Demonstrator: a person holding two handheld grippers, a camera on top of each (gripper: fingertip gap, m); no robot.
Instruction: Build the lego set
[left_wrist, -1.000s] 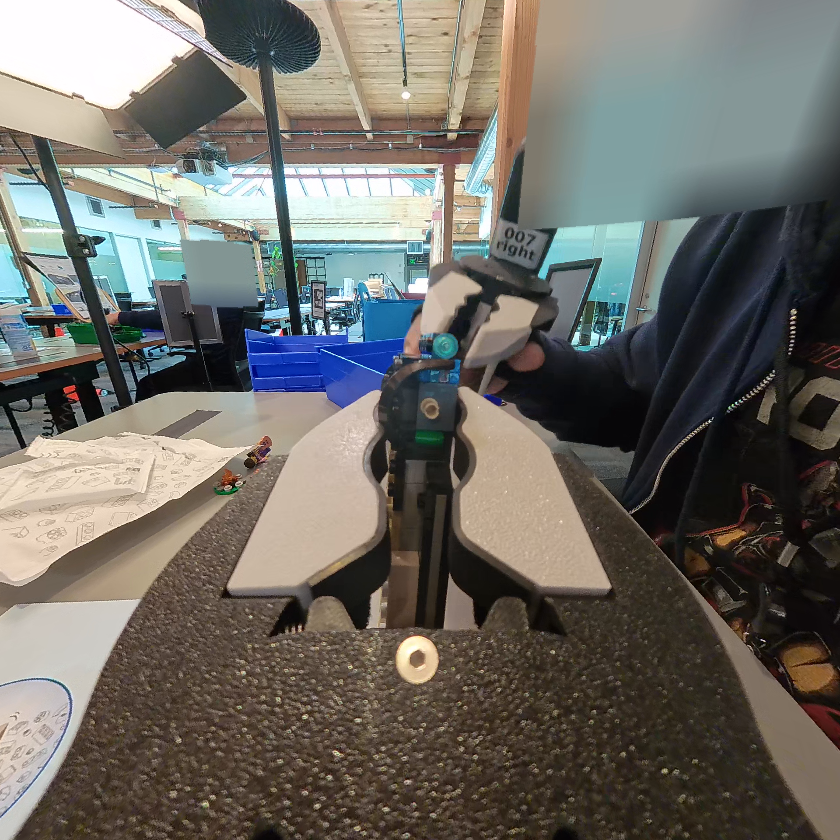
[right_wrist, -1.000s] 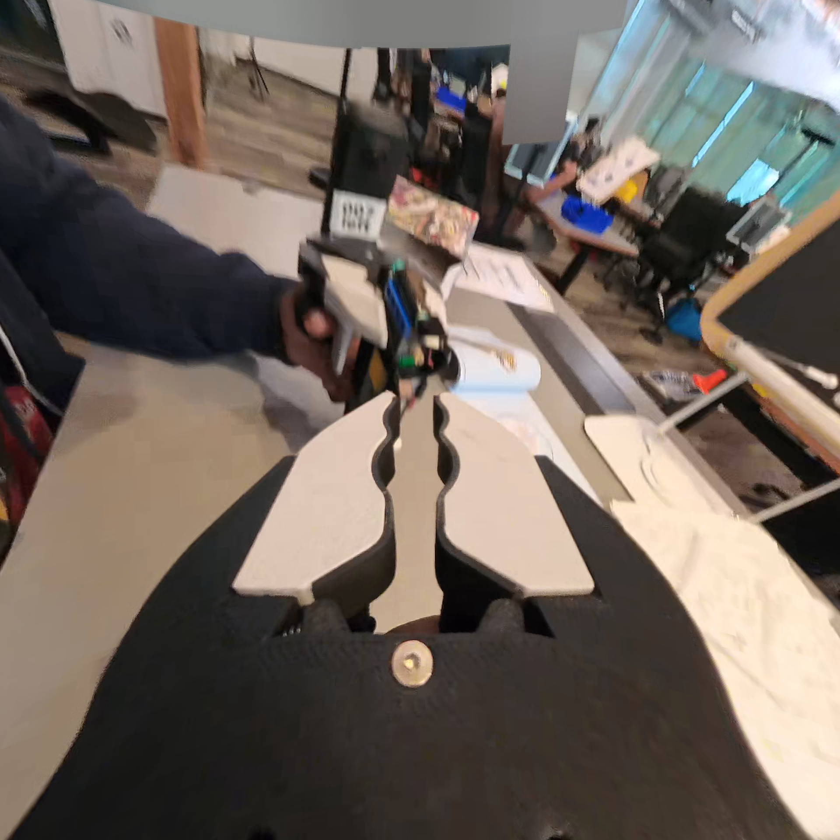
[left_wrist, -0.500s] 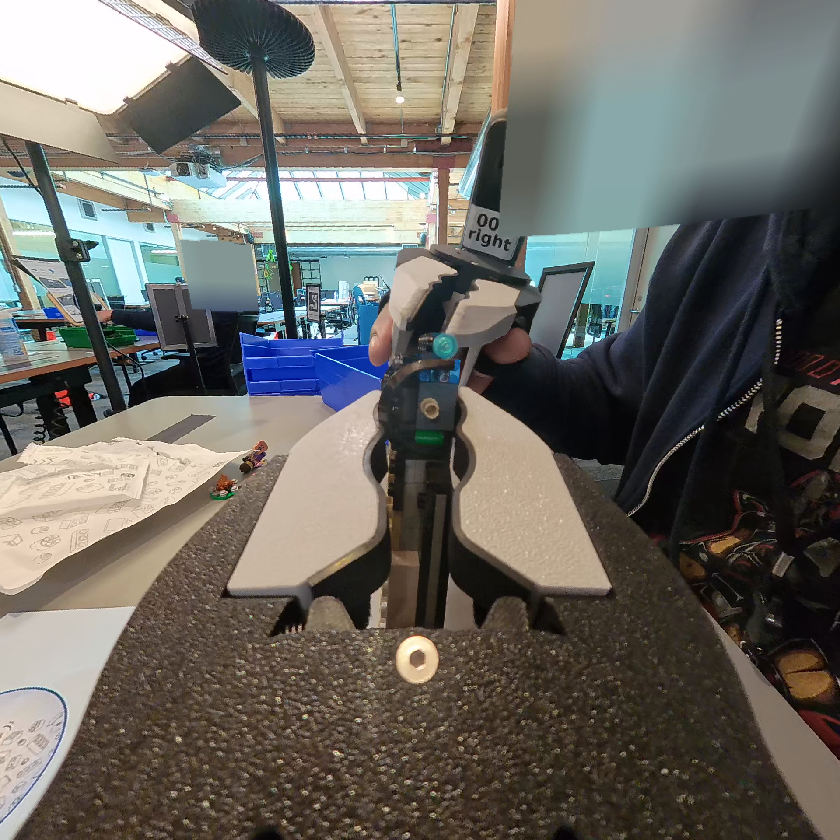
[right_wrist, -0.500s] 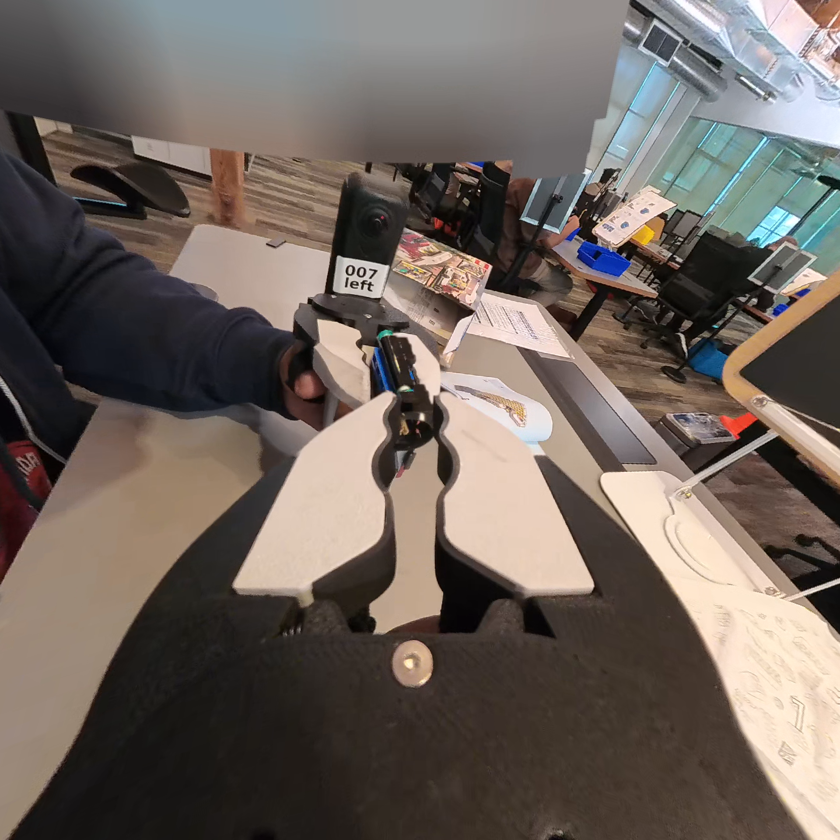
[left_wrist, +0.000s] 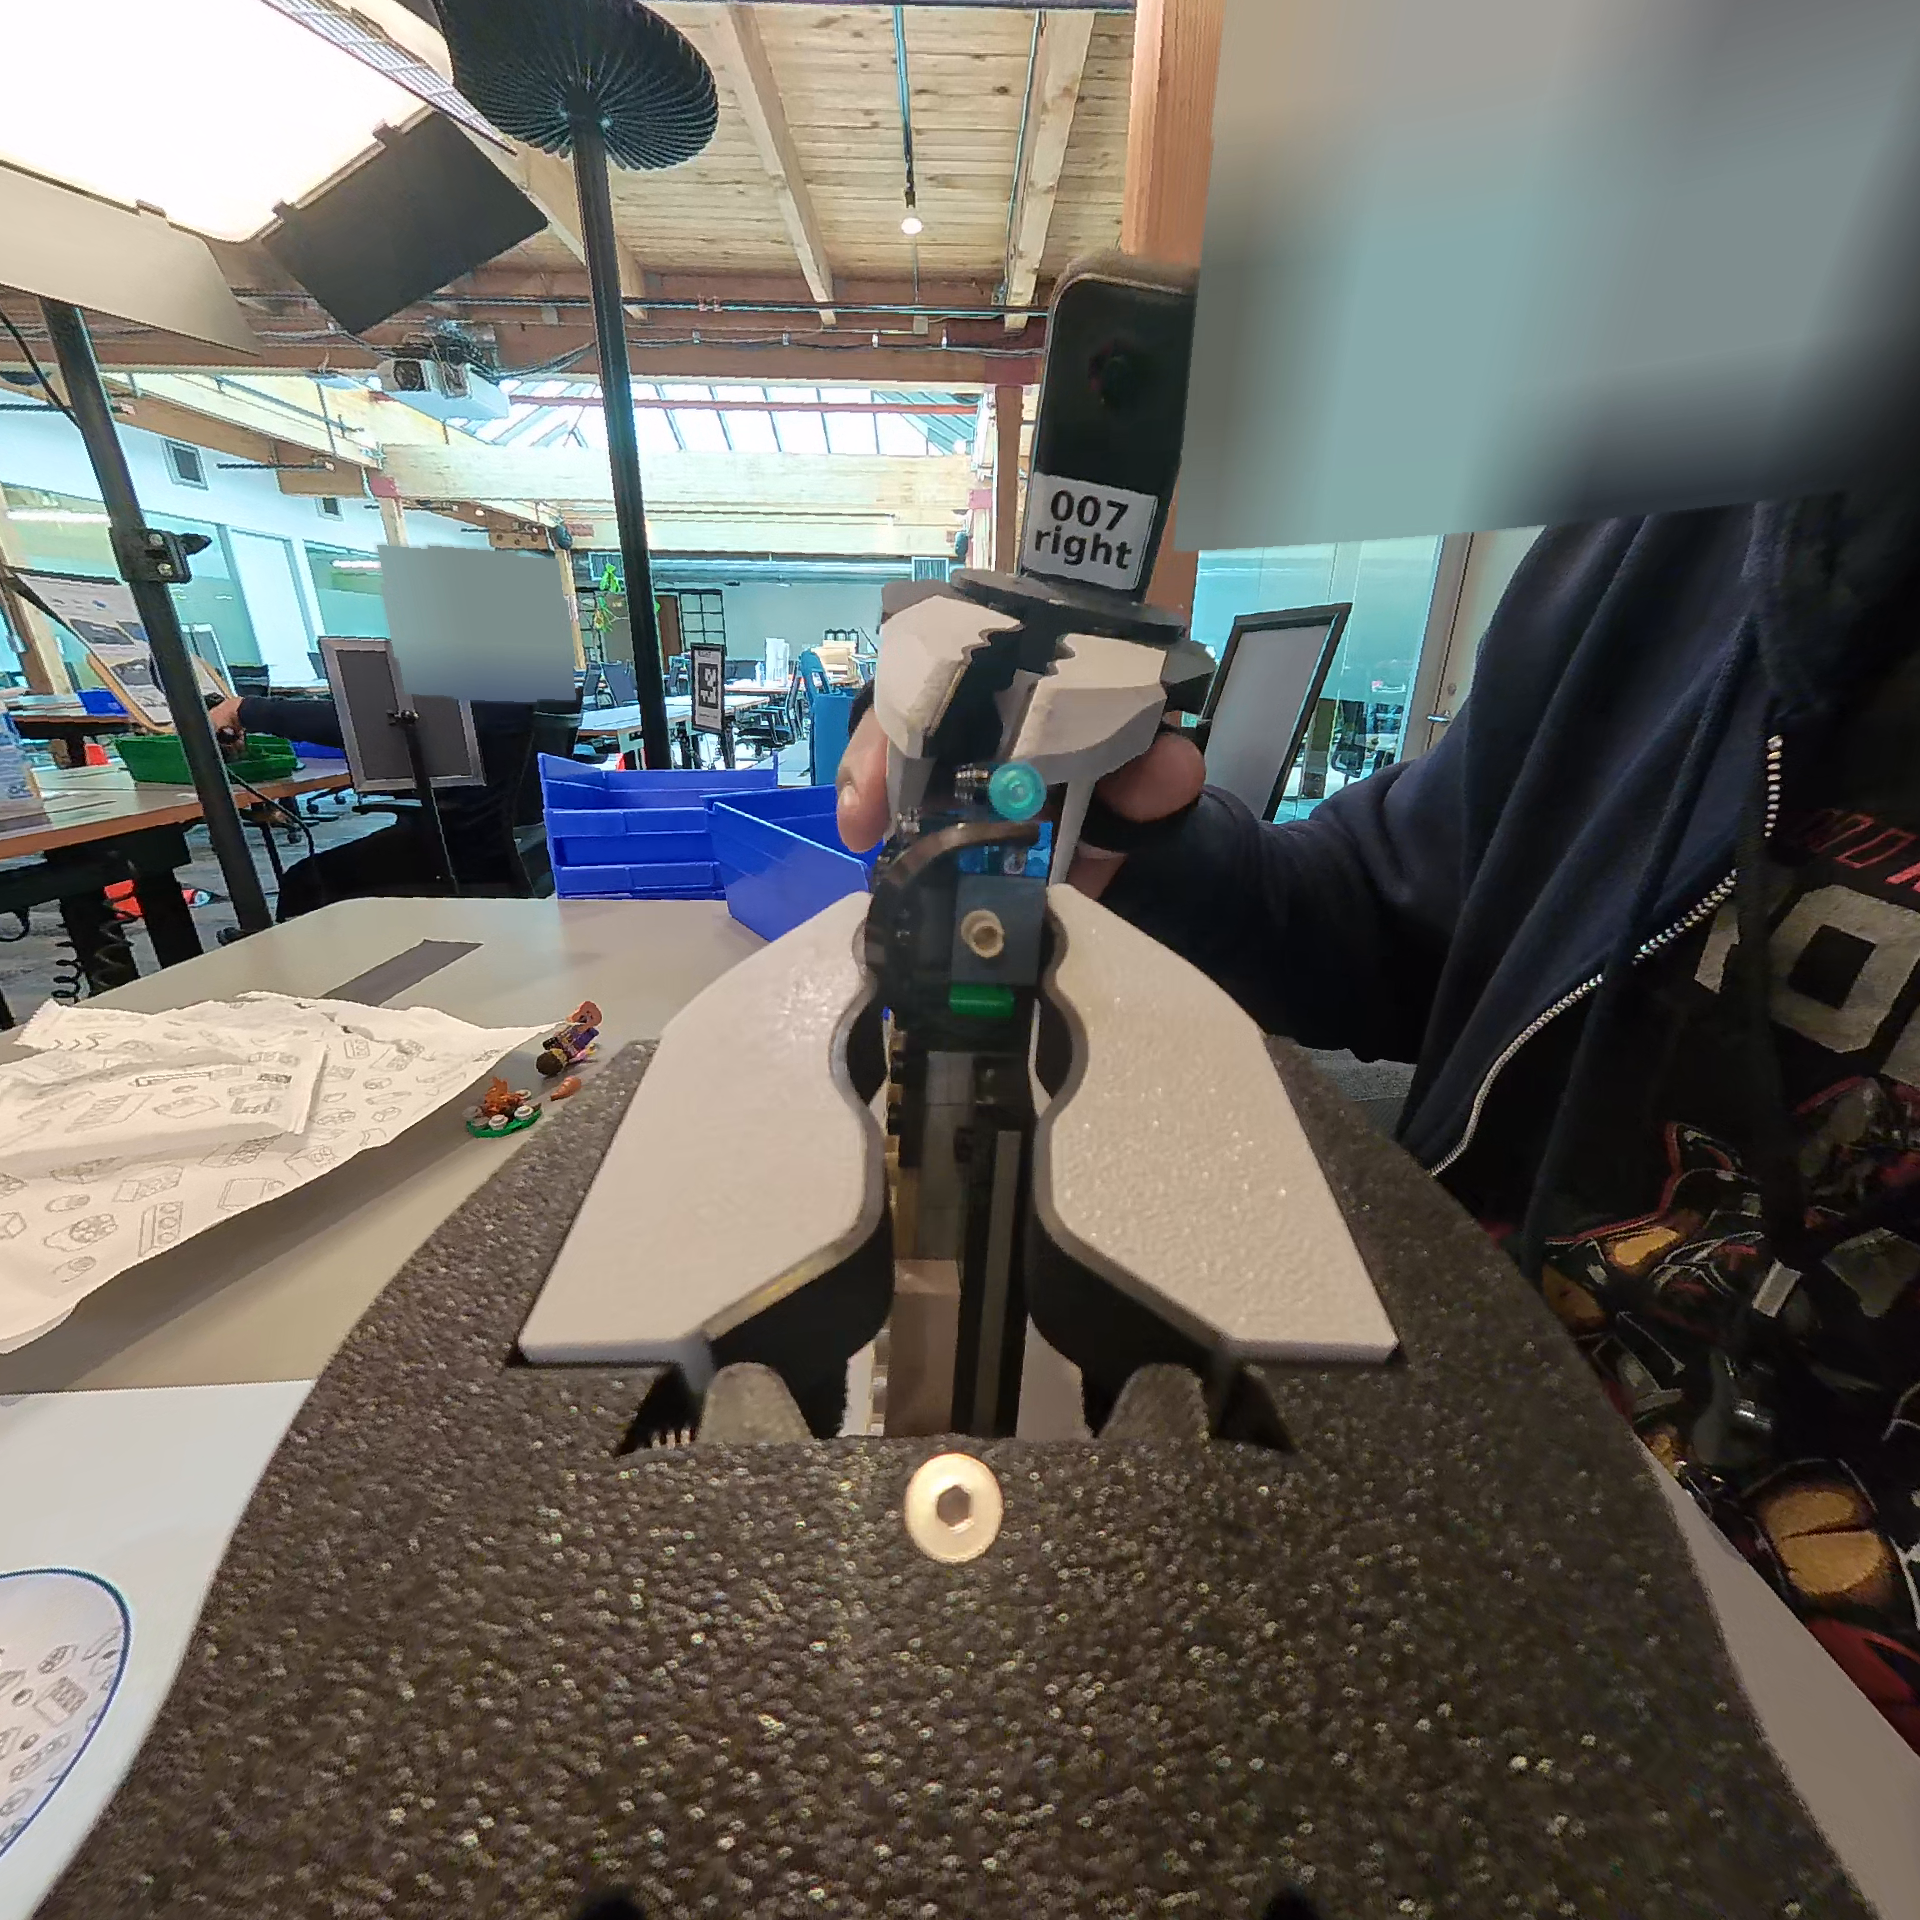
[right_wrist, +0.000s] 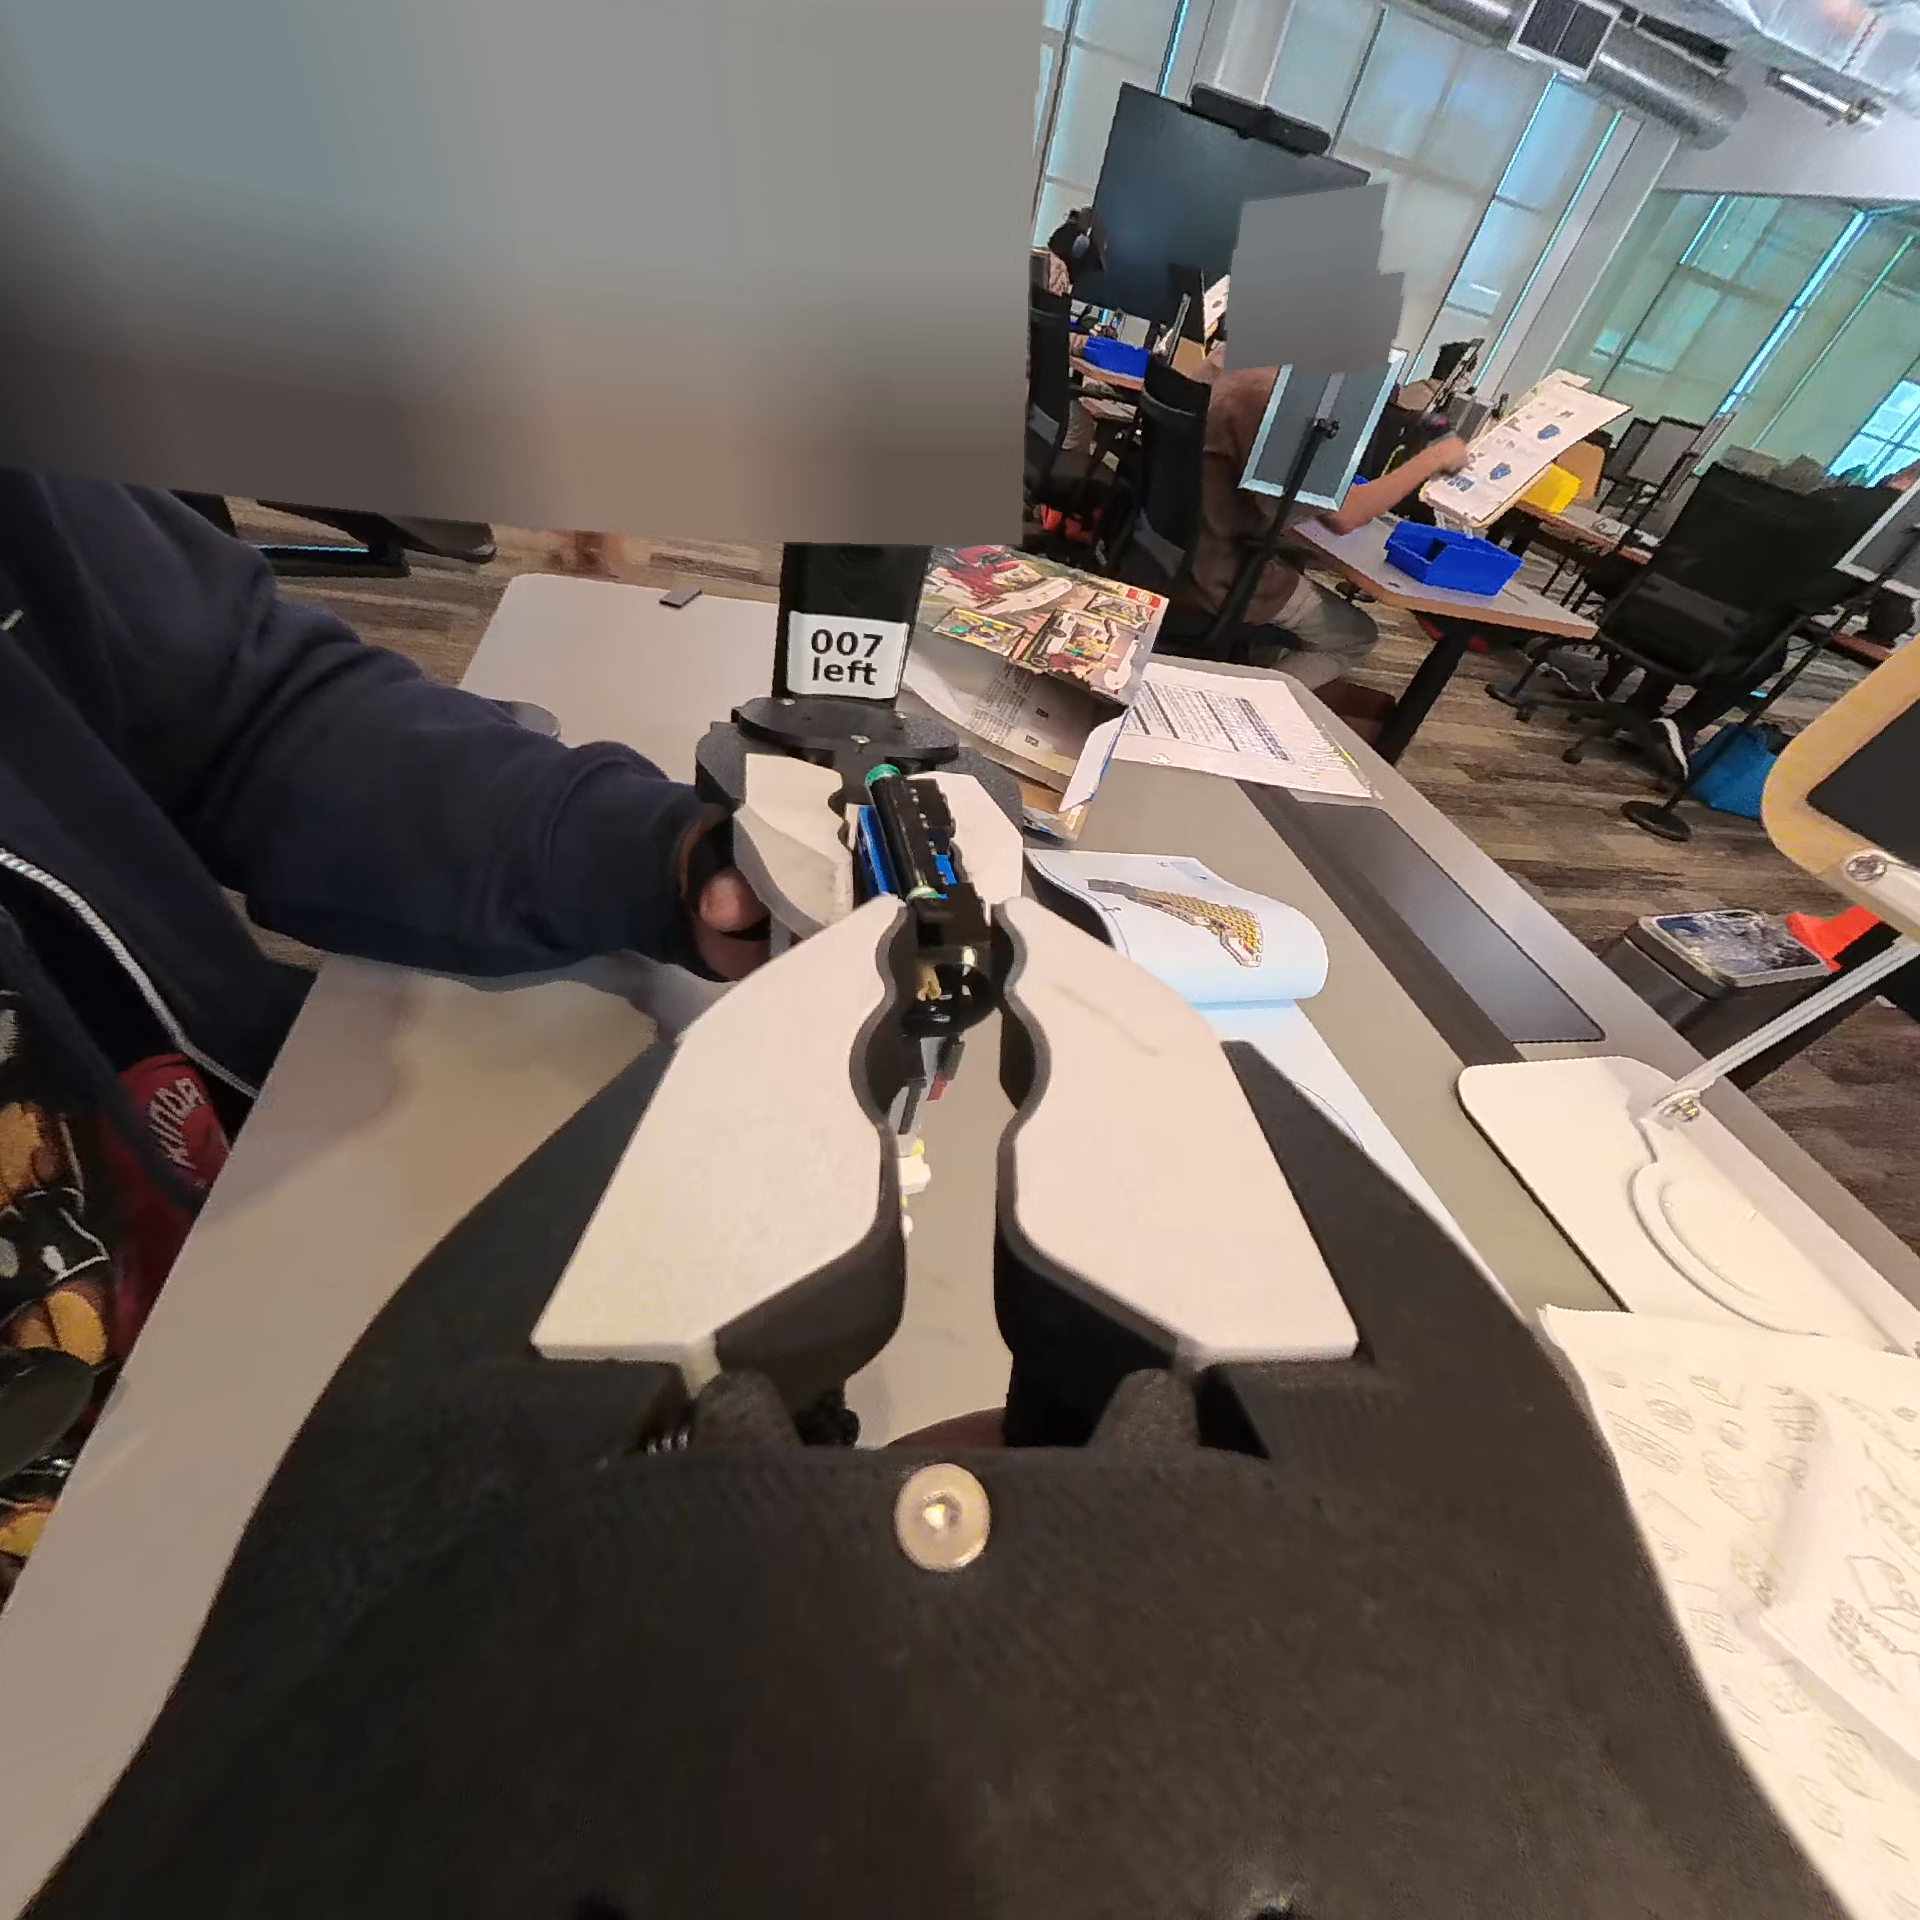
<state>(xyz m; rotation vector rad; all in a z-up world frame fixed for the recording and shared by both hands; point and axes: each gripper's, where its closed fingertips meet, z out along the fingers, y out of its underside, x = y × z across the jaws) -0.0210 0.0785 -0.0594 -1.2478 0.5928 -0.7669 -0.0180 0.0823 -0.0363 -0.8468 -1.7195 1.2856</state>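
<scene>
**Two grippers closed on one brick model above the table**

One long toy-brick model (left_wrist: 961, 940), mostly black with blue parts, a green piece and a round turquoise stud, is held in the air between two grippers. The left gripper (left_wrist: 956, 956) has its two grey fingers (left_wrist: 769, 1049) pressed on the near end of the model, one finger on each side. The right gripper (right_wrist: 940, 940) faces it and is closed on the other end, where the pads touch a narrower black part (right_wrist: 940, 966). So the model is clamped at both ends, and it does not touch the grey table (left_wrist: 343, 1257).

In the left wrist view, two white printed sheets (left_wrist: 187, 1101) lie on the table, one on top of the other. Just beside them are two small brick pieces: one toy figure (left_wrist: 569, 1039) lying down and one orange piece on a green base (left_wrist: 502, 1107). Behind them stand several blue bins (left_wrist: 665, 831).

In the right wrist view, one open instruction booklet (right_wrist: 1195, 930) lies near the grippers, and one colourful opened box (right_wrist: 1039, 644) lies farther back. The person wears a dark blue jacket (right_wrist: 312, 779).
</scene>
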